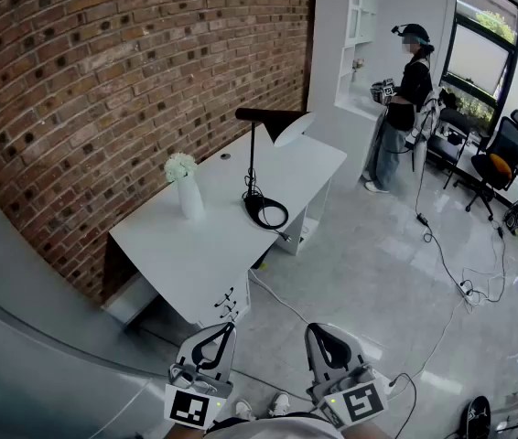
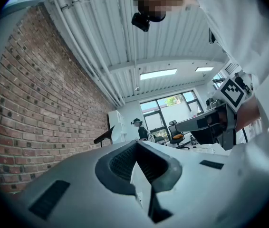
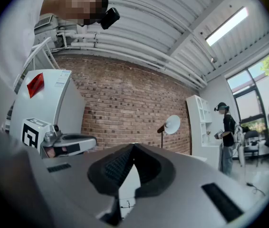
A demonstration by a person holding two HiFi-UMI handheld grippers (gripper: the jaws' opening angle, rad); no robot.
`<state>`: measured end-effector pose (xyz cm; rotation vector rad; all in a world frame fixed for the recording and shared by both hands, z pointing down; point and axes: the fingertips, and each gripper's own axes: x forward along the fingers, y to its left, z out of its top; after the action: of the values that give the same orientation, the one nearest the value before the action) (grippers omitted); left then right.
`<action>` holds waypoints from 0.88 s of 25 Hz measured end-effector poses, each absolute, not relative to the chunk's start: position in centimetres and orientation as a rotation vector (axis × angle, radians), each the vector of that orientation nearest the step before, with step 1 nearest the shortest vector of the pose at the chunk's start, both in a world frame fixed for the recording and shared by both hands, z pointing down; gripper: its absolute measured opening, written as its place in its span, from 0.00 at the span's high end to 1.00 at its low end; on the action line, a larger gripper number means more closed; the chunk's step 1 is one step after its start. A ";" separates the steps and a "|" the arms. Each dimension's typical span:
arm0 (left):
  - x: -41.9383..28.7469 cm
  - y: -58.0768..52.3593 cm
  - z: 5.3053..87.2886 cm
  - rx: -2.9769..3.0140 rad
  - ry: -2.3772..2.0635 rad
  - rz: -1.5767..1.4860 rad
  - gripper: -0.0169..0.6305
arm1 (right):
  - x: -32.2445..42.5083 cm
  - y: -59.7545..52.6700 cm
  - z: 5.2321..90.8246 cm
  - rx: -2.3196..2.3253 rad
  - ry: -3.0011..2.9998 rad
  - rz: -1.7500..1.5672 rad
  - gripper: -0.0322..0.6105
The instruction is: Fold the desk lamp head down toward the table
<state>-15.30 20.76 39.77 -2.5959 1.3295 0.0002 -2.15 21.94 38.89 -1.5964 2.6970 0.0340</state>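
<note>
- Both claws shut, pads together, nothing gripped: left claw point(image 1: 226, 329) and right claw point(image 1: 324, 330), side by side low over the floor, well apart from the table point(image 1: 186, 263).
- Desk lamp point(image 1: 252, 158): upright near the middle of the table, nearer the floor-side edge. Black arm level at the top. White lamp head point(image 1: 294, 128) raised, facing the far end. Untouched, fold not yet begun.
- Black loop point(image 1: 266, 211) at the lamp's foot: cord coil or base ring, not told apart. Thin tail leading to the floor-side edge.
- Risk, judged: thin stalk, so a push on the head out of line with the hinge likely to tip or slide the whole lamp instead of folding it.
- Risk, judged: shut jaws unfit for a grip. Without opening first, probable glancing slip off the smooth disc.
- Risk, judged: snag on the loop or its tail, dragging the lamp toward the floor-side edge.
- Risk, judged: floor cables point(image 1: 442, 259) a trip hazard on the approach.
- Container: vase point(image 1: 189, 199), white, upright toward the wall-side edge, near the lamp. Holds white flowers point(image 1: 179, 165); water hidden. Liable to topple from a careless left-hand swing.
- Container: shelf unit point(image 1: 361, 16) beyond the table's far end. Open compartments, contents too small to tell.
</note>
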 end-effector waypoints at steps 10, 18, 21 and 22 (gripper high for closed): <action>-15.0 20.8 40.1 -2.612 1.353 0.017 0.96 | -1.5 22.0 38.5 -1.591 2.657 0.058 0.92; -15.1 20.7 40.2 -2.624 1.343 0.014 0.96 | -1.4 21.8 38.7 -1.628 2.645 0.047 0.92; -15.6 20.4 40.5 -2.628 1.334 -0.001 0.96 | -1.8 21.6 38.8 -1.646 2.644 0.052 0.92; -15.8 20.3 40.6 -2.632 1.332 0.000 0.96 | -2.0 21.6 38.8 -1.652 2.642 0.053 0.92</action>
<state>-15.83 20.35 40.56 -2.6317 1.3321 0.0001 -1.96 21.58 38.82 -1.6515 2.6423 0.0533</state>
